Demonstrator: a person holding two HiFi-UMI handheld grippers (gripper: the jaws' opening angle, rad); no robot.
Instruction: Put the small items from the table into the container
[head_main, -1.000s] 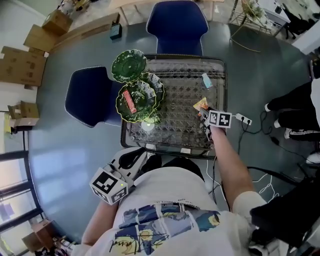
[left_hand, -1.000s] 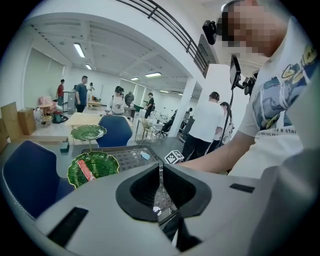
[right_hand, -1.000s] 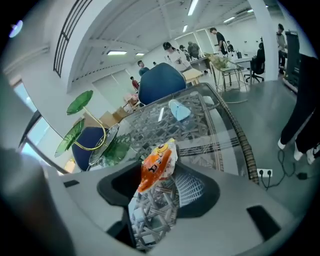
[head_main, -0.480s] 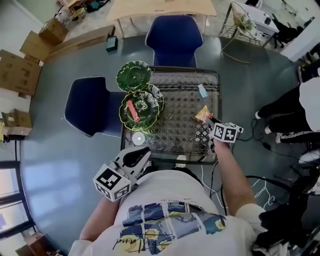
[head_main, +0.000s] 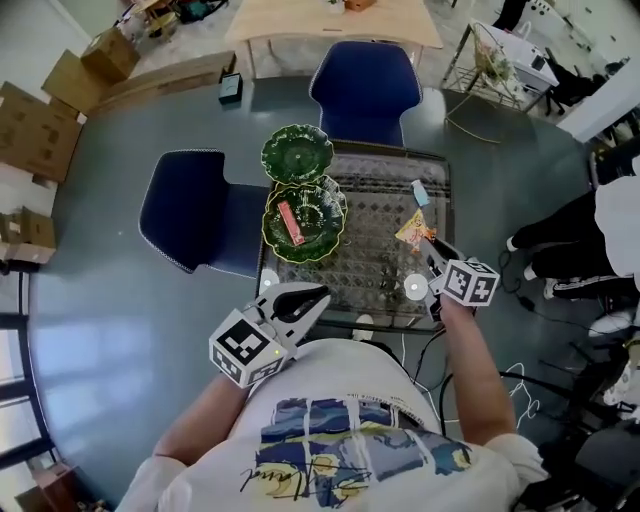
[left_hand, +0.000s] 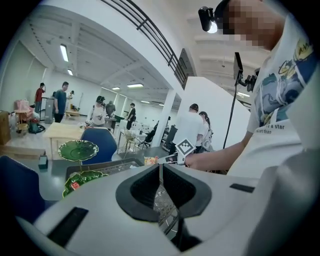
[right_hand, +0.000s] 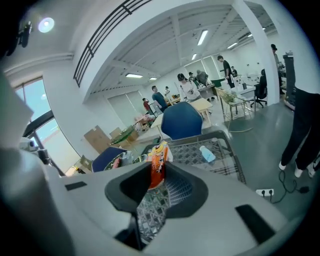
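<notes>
Head view | lower green dish (head_main: 274, 226) holds 1 red packet (head_main: 291, 223) | right tool (head_main: 432, 250) pinches crinkled orange-yellow packet (head_main: 415, 232) above table (head_main: 380, 215) | 1 pale-blue packet (head_main: 419, 193) on table | left tool (head_main: 315, 297) pressed together

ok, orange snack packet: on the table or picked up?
Picked up. The jaws of the right gripper are shut on the orange snack packet, which is held clear of the table below it.

Glossy green dish (head_main: 326, 236) on textured glass table (head_main: 388, 212)
</notes>
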